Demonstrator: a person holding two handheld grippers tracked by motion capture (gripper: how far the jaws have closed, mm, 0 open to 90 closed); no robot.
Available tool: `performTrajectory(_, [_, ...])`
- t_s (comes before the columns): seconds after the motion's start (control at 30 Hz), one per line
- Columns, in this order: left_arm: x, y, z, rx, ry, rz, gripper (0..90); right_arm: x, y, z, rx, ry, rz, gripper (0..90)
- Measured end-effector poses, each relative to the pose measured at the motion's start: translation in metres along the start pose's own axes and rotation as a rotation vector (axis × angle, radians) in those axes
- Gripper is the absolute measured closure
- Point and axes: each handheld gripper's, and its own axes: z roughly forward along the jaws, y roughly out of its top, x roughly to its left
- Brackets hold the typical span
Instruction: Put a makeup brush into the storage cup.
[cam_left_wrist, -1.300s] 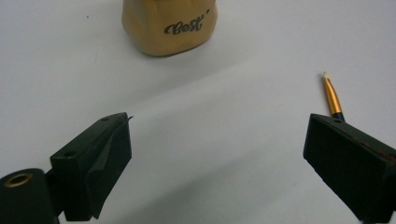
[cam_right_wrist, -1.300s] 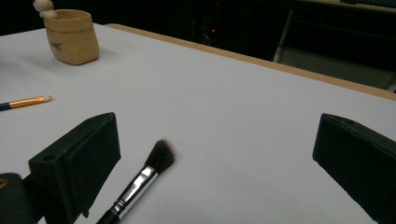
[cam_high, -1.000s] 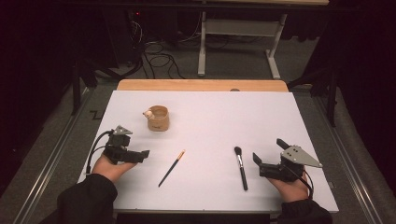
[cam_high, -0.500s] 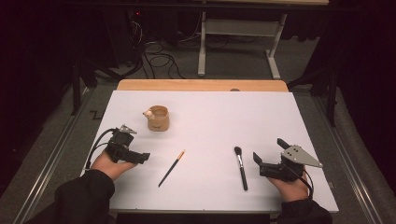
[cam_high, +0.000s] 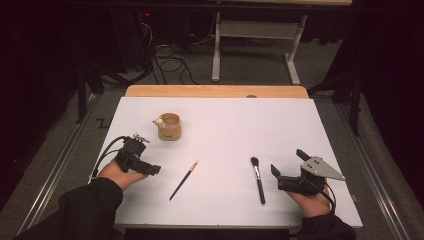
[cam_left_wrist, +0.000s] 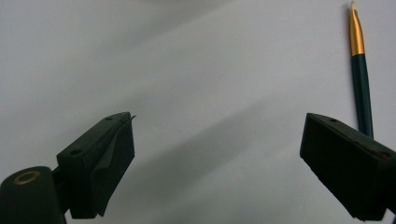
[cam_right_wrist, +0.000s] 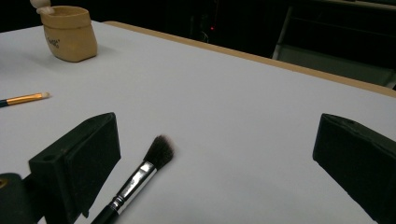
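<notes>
Both dark-sleeved forearms came in from the near edge and rested low on the table, well apart. The black two-jaw left gripper (cam_high: 150, 169) sat in the left hand (cam_high: 117, 172), jaws spread wide, empty. The black right gripper with grey three-cornered plate (cam_high: 280, 176) sat in the right hand (cam_high: 310, 200), jaws also wide, empty.

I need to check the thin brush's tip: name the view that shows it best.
The left gripper view: the thin brush shows its pale tip and gold ferrule close up. The high view shows it whole but tiny; the right gripper view catches its tip end at the edge.
</notes>
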Motion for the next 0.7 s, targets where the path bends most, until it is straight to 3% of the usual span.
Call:
performTrajectory(0.2, [0.0, 0.004, 0.0, 0.071, -0.007, 0.006, 13.5, 0.001, 0.0, 0.0, 0.001, 0.001, -0.001, 1.2])
performTrajectory(0.3, [-0.002, 0.006, 0.0, 0.13, 0.004, 0.014, 13.6, 0.001, 0.0, -0.001, 0.002, 0.002, 0.004, 1.2])
performTrajectory(0.7, [-0.007, 0.012, -0.004, 0.207, 0.003, 0.02, 12.8, 0.001, -0.001, -0.001, 0.004, 0.005, 0.005, 1.2])
